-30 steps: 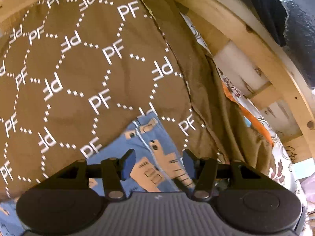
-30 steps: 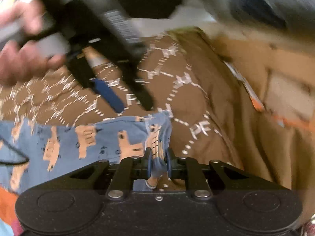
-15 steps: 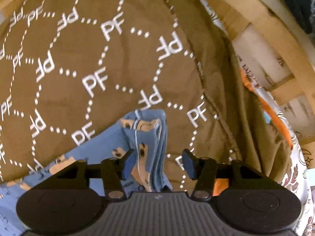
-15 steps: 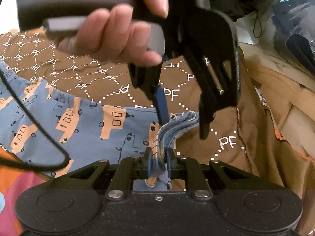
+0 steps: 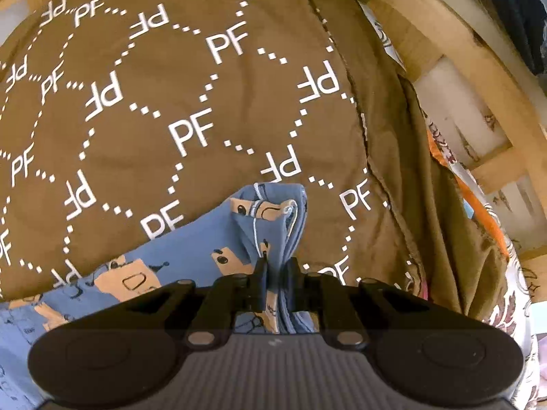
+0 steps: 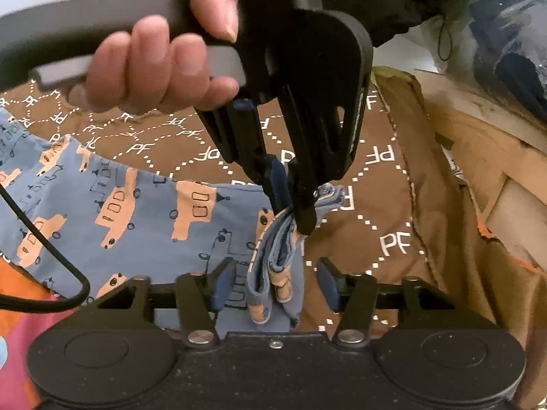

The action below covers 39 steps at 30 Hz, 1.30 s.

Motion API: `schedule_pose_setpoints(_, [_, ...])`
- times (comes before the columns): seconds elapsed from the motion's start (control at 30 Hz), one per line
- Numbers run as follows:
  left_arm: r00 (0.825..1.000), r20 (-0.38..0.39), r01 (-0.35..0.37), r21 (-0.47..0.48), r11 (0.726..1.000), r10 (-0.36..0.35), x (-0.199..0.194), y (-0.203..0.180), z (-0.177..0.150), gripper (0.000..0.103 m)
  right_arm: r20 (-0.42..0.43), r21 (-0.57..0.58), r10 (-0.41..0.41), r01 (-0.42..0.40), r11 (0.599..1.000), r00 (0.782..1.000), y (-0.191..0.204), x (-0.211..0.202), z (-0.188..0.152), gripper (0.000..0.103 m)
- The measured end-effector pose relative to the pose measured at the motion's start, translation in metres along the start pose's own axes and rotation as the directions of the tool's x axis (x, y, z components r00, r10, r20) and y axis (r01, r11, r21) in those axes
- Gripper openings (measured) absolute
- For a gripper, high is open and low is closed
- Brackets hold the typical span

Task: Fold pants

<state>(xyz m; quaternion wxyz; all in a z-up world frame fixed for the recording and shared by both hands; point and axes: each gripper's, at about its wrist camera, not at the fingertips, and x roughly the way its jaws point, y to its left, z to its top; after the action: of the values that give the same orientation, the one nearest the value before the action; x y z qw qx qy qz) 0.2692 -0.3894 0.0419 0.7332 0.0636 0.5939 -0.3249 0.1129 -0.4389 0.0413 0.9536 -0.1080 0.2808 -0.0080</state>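
1. Left wrist view: the left tongs (image 5: 276, 275) are closing on a bunched corner of the blue pants (image 5: 191, 259), and the pads already pinch the stacked layers between them. The pants lie on a brown coverlet (image 5: 191, 102) printed with white letters, which is spread over a bed with a wooden frame (image 5: 454, 78) at the right. The gathered edge stands up as a narrow ridge running away from the camera.

2. Right wrist view: the right tongs (image 6: 275, 283) are opening; the folded cloth hangs between the spread pads without being pressed. A hand (image 6: 160, 65) holds the left tongs (image 6: 295, 205) from above, nipping the same corner further along. The pants stretch leftward from that corner, their long axis running across the picture toward the left edge, with an orange-pink sheet (image 6: 20, 324) beneath.

3. Step in hand, as I judge it: a handover of the corner from right to left. Next, the right tongs likely need to draw clear and find a fresh hold for the fold.
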Motion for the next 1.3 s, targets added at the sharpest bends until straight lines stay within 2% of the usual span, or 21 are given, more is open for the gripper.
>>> schedule_pose_setpoints(0.03, [1.0, 0.003, 0.004, -0.008, 1.0, -0.004, -0.001, 0.001, 0.0, 0.011, 0.004, -0.011, 0.001, -0.001, 1.0, 1.0, 0.002, 0.0, 0.0, 0.024])
schedule_pose_setpoints(0.13, [1.0, 0.018, 0.015, -0.028, 1.0, -0.014, -0.01, 0.005, -0.003, 0.011, 0.036, -0.022, 0.015, -0.014, 1.0, 0.999, 0.007, -0.004, 0.0, 0.016])
schedule_pose_setpoints(0.3, [0.997, 0.067, 0.041, -0.058, 0.998, -0.037, -0.046, 0.029, -0.022, 0.011, 0.139, -0.049, 0.084, -0.078, 0.996, 0.987, 0.027, -0.021, 0.006, 0.015])
schedule_pose_setpoints(0.43, [0.99, 0.129, 0.083, -0.152, 0.985, -0.063, -0.076, 0.067, -0.052, 0.011, 0.184, -0.107, 0.172, -0.154, 0.982, 0.968, 0.057, -0.034, 0.012, 0.015])
schedule_pose_setpoints(0.6, [0.979, 0.202, 0.07, -0.26, 0.963, -0.017, -0.095, 0.121, -0.104, 0.011, 0.15, -0.163, 0.283, -0.259, 0.952, 0.947, 0.097, -0.037, 0.017, 0.014])
schedule_pose_setpoints(0.7, [0.968, 0.25, 0.104, -0.343, 0.933, -0.016, -0.095, 0.157, -0.133, 0.011, 0.117, -0.211, 0.317, -0.289, 0.934, 0.941, 0.122, -0.032, 0.017, 0.013])
schedule_pose_setpoints(0.77, [0.965, 0.264, 0.101, -0.364, 0.926, -0.001, -0.088, 0.173, -0.144, 0.011, 0.088, -0.23, 0.331, -0.304, 0.924, 0.94, 0.138, -0.027, 0.017, 0.012])
schedule_pose_setpoints(0.87, [0.965, 0.261, 0.087, -0.376, 0.923, 0.016, -0.077, 0.192, -0.155, 0.011, 0.03, -0.22, 0.358, -0.343, 0.913, 0.933, 0.156, -0.015, 0.016, 0.012])
schedule_pose_setpoints(1.03, [0.972, 0.236, 0.1, -0.387, 0.917, -0.007, -0.062, 0.216, -0.165, 0.012, -0.023, -0.195, 0.384, -0.381, 0.904, 0.923, 0.171, -0.003, 0.005, 0.012])
schedule_pose_setpoints(1.3, [0.971, 0.24, 0.122, -0.417, 0.901, -0.021, -0.053, 0.23, -0.174, 0.012, -0.012, -0.202, 0.391, -0.385, 0.901, 0.92, 0.174, 0.001, -0.002, 0.013])
